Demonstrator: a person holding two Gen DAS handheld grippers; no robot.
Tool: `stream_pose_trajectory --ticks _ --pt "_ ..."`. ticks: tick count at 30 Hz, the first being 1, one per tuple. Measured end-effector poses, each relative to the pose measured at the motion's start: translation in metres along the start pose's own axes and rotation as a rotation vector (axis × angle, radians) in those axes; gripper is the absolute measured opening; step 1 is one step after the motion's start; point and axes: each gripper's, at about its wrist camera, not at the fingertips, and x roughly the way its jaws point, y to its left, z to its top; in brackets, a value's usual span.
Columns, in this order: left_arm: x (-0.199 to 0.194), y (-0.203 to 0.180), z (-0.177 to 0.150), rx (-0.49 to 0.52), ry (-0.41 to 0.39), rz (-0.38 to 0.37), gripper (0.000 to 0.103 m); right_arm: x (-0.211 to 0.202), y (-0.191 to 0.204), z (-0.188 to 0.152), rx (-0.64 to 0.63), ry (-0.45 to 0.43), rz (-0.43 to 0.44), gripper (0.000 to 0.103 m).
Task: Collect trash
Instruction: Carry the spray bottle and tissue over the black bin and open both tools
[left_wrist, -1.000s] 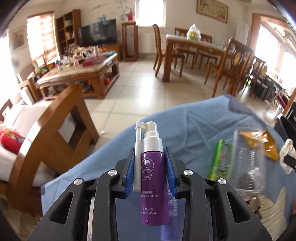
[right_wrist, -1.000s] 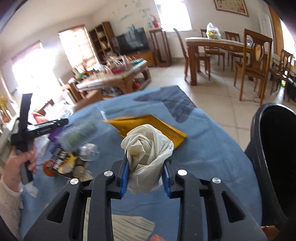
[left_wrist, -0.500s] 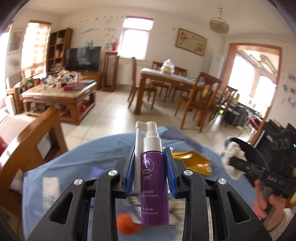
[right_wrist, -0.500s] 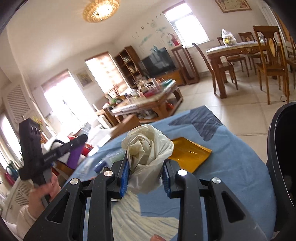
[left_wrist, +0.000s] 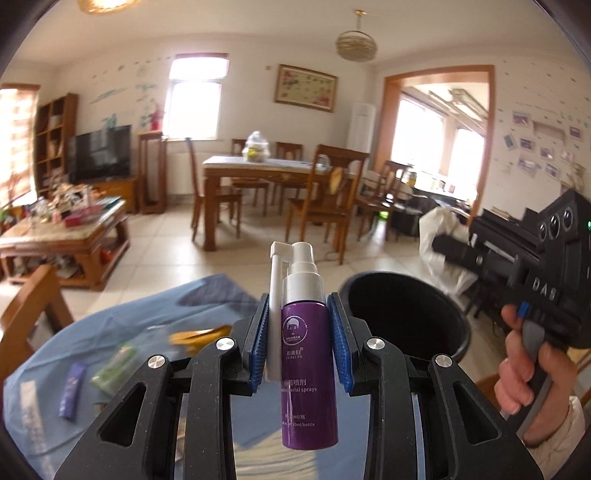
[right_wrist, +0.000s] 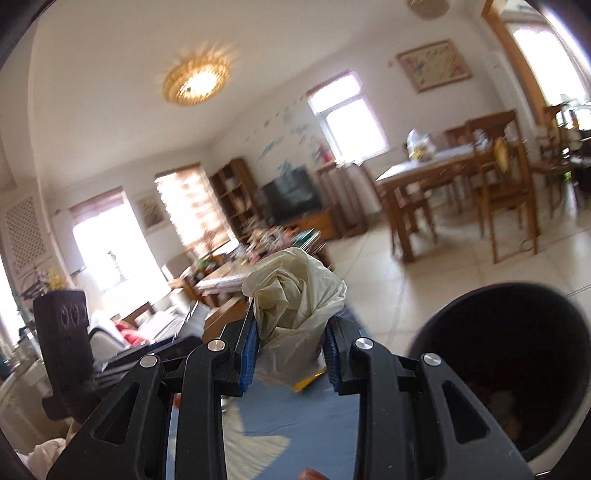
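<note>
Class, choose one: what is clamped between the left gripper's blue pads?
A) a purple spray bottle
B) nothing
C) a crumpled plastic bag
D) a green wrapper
A: the left gripper pads press both sides of the purple spray bottle, which stands upright between them.

Two hand-held grippers (left_wrist: 299, 343) (right_wrist: 290, 360), one purple spray bottle (left_wrist: 308, 373), one crumpled bag (right_wrist: 295, 306), one black bin (left_wrist: 402, 317).

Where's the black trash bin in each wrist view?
Left wrist: black trash bin right of centre, just past the purple spray bottle.
Right wrist: bin at lower right, beside the crumpled plastic bag.
Shared landmark: dining table with its bag on top.
</note>
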Motion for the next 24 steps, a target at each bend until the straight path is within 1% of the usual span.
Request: stream_pose_trajectory --ticks 4,6,8,11,14,17,18,20,24 --pt "0.016 -0.034 0.006 0.037 -0.006 -0.040 0.031 -0.020 -0.029 0.010 0.034 -0.046 -0.060 0.030" --pt "0.027 -0.050 0.008 0.045 -0.008 -0.062 0.031 -0.026 -0.046 0.011 0.075 -0.062 -0.089 0.030" --pt "0.038 -0.063 0.007 0.047 0.000 -0.084 0.031 -0.032 -0.057 0.012 0.102 -0.065 -0.110 0.030" --pt "0.057 -0.085 0.008 0.065 0.011 -0.114 0.031 -0.035 -0.074 0.017 0.125 -0.077 -0.166 0.030" --pt "0.075 -0.098 0.011 0.083 0.023 -0.137 0.031 -0.037 -0.089 0.019 0.155 -0.084 -0.213 0.031" --pt "0.094 -0.112 0.014 0.103 0.033 -0.159 0.031 -0.034 -0.103 0.016 0.173 -0.066 -0.246 0.031" --pt "0.100 -0.109 0.015 0.108 0.035 -0.165 0.031 -0.033 -0.107 0.015 0.179 -0.059 -0.253 0.031" --pt "0.113 -0.119 0.015 0.115 0.043 -0.176 0.031 -0.033 -0.114 0.011 0.192 -0.050 -0.260 0.031" --pt "0.141 -0.127 0.012 0.089 0.068 -0.208 0.031 -0.031 -0.131 0.005 0.217 -0.025 -0.285 0.031"
